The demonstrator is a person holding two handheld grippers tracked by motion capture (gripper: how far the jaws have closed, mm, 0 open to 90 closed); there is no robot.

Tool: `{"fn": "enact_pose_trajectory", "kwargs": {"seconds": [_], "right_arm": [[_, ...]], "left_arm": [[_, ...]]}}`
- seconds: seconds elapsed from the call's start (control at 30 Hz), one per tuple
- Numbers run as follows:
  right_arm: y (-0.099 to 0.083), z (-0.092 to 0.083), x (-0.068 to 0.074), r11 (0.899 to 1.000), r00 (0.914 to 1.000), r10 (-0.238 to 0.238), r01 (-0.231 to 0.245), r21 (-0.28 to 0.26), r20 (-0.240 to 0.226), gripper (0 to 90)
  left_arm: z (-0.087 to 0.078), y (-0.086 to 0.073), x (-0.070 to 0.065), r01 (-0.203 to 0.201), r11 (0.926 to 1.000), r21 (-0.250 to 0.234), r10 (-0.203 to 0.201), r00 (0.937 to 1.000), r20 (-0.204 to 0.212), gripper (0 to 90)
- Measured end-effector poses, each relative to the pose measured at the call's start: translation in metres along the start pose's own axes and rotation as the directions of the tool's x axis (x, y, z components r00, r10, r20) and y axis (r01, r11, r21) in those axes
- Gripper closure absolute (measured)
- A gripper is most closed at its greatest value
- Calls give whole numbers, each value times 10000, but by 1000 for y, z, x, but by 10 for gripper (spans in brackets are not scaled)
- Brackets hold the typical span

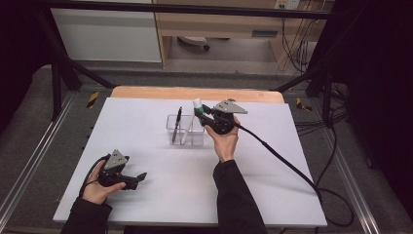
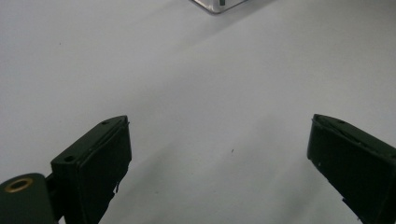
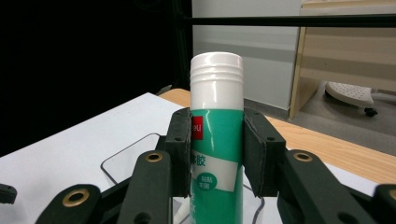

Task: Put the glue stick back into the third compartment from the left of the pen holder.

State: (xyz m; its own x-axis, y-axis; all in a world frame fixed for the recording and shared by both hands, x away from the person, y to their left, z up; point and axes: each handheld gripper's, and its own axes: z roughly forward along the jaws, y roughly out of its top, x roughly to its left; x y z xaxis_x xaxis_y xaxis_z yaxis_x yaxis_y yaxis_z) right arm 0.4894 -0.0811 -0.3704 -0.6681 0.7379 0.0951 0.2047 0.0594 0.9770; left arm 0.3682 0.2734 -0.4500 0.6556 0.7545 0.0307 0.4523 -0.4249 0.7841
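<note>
Right tool [image 3: 217, 154] grips glue stick [image 3: 216, 140] — label readable close-up.

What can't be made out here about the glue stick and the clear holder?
- Glue stick: its lower end is cut off by the bottom edge of the right gripper view; in the high view the right gripper covers most of it.
- Clear holder: too small in the high view to tell whether the glue stick has entered it.
- Glue stick label: the pads cover part of the print.
</note>
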Motion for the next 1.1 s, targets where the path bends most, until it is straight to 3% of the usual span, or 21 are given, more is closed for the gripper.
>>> {"fn": "enact_pose_trajectory", "kwargs": {"seconds": [0.5,1.1], "right_arm": [[-19,23,0,9996,9998,204,-204,211,-7,660],[-31,26,2,9998,9999,6,-3,211,-145,660]], "left_arm": [[0,-1,1,42,10000,33,-42,10000,24,61],[0,-2,1,34,10000,39,-34,10000,21,61]]}}
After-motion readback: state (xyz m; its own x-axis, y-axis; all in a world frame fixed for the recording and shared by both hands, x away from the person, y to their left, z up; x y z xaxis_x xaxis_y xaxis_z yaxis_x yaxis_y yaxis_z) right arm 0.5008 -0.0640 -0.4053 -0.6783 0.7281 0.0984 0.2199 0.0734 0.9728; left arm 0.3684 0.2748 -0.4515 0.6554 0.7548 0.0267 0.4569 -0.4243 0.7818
